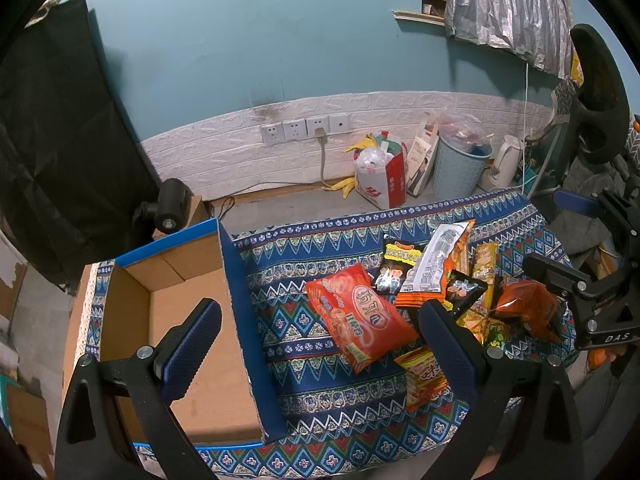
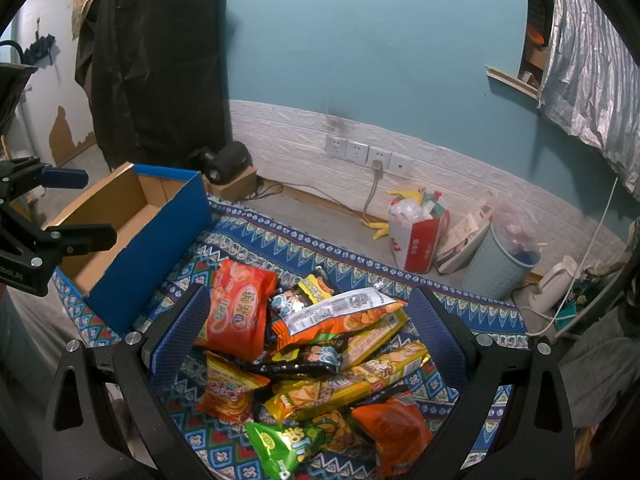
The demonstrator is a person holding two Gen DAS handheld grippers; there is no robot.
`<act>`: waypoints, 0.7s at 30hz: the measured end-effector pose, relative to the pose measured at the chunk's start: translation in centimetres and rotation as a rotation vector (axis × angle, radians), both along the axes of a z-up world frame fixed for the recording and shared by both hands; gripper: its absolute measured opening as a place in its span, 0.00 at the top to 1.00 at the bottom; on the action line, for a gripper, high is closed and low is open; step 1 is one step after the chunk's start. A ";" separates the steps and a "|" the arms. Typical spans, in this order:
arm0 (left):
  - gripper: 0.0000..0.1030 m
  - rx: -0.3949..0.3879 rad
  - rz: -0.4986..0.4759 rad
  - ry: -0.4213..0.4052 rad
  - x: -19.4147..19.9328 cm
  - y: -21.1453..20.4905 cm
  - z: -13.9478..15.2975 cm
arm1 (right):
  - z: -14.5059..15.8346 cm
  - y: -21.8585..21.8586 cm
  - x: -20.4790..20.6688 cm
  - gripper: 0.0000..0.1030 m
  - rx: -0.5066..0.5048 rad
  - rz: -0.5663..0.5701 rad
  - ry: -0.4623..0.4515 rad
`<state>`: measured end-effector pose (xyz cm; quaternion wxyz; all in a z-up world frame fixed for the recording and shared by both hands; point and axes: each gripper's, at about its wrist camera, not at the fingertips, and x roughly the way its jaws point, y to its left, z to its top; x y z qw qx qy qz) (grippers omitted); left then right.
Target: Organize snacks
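A pile of snack packets lies on a patterned blue cloth (image 1: 320, 384). The biggest is a red-orange bag (image 1: 360, 320), also in the right wrist view (image 2: 240, 312). Others include an orange-and-white bag (image 2: 340, 316), a long yellow packet (image 2: 360, 384) and a green bag (image 2: 280, 448). An open blue cardboard box (image 1: 192, 320) stands left of the pile, with nothing inside. My left gripper (image 1: 320, 332) is open, hovering over the box's right wall and the cloth. My right gripper (image 2: 308, 328) is open above the pile and holds nothing.
The cloth's far edge drops to a grey floor by a blue wall. There stand a red-white bag of rubbish (image 1: 380, 180), a light blue bin (image 1: 460, 168) and a white kettle (image 1: 504, 160). A black camera (image 1: 168, 208) sits on a small carton behind the box.
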<state>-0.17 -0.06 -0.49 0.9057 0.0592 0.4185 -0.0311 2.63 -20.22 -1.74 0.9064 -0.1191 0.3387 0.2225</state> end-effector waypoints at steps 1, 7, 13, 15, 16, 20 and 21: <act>0.02 -0.001 0.000 0.000 0.0 0.0 0.0 | 0.0 0.0 0.0 0.05 -0.001 0.001 -0.001; 0.02 -0.001 0.000 -0.001 0.0 0.0 0.0 | 0.0 0.0 -0.1 0.05 -0.004 0.003 -0.001; 0.02 -0.001 0.001 0.002 -0.1 -0.1 -0.2 | 0.0 0.1 -0.1 0.05 -0.003 0.003 0.000; 0.02 -0.001 0.000 0.003 -0.1 -0.1 -0.2 | 0.0 0.1 -0.1 0.05 -0.005 0.003 -0.002; 0.02 -0.001 0.000 0.003 -0.2 -0.1 -0.3 | 0.0 0.1 -0.1 0.05 -0.006 0.004 -0.002; 0.02 -0.002 0.001 0.004 -0.2 -0.2 -0.3 | 0.0 0.1 -0.1 0.05 -0.004 0.002 -0.001; 0.02 -0.001 0.001 0.004 -0.3 -0.2 -0.3 | 0.0 0.1 -0.1 0.05 -0.005 0.002 -0.001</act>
